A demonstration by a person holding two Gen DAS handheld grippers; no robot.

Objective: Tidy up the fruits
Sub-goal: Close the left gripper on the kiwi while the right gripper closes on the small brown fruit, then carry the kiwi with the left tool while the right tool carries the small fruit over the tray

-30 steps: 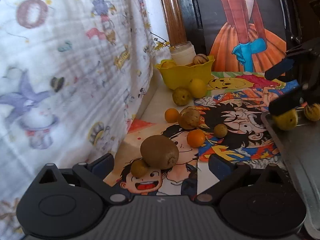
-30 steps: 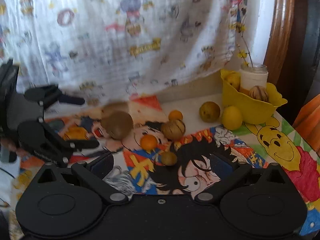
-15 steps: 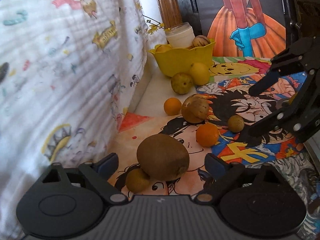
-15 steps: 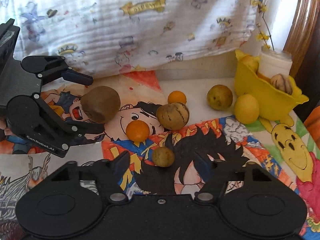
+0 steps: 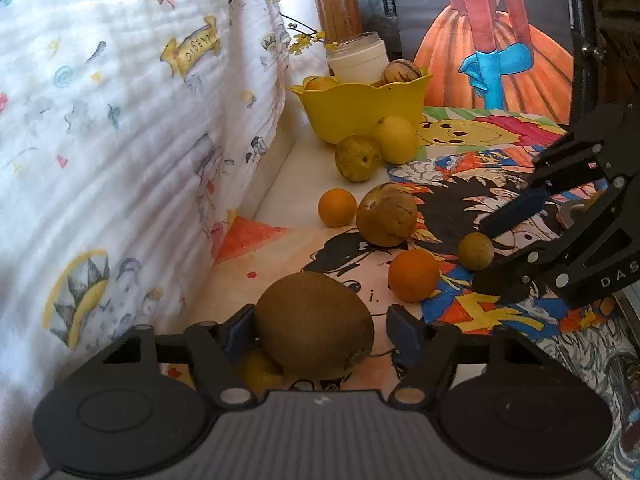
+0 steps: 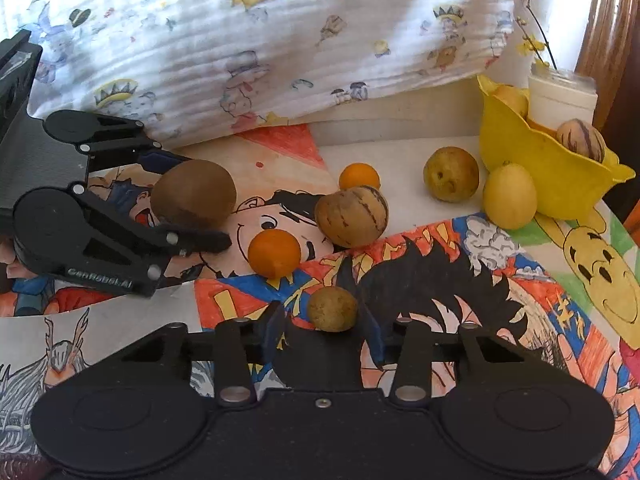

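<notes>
While both your tongs sit low over the table, each one has a fruit between its fingers.

Your left gripper (image 5: 320,326) is spread wide around the kiwi (image 5: 314,326), and I cannot tell if it touches. Your right gripper (image 6: 322,320) is spread around a small brown fruit (image 6: 332,308), not pinching it. The yellow bowl (image 6: 552,176) stands far behind the kiwi, with two oranges (image 6: 274,253) between them.

My left claw (image 5: 320,326) stands open around the big brown kiwi (image 5: 314,326), its left pad touching the skin and the right one just clear. A small yellow fruit (image 5: 258,370) sits tucked under the kiwi. Ahead, my right claw (image 5: 490,252) brackets a small tan fruit (image 5: 475,251) beside an orange (image 5: 413,275).
</notes>
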